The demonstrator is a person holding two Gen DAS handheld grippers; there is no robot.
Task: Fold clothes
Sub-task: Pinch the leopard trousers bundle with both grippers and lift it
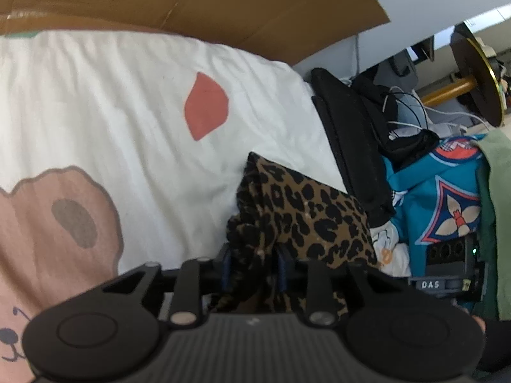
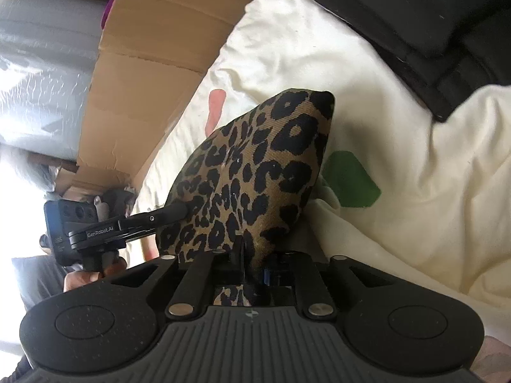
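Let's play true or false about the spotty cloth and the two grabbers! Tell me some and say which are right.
1. The leopard-print cloth is pinched by the right gripper. True.
2. The left gripper is open and holds nothing. False: it is shut on the same cloth, as its own view shows.
3. The white bedding has a bear picture on it. True.
4. The bedding's leaf-shaped patch in the right wrist view is blue. False: it is green.
5. Brown cardboard stands behind the bedding. True.
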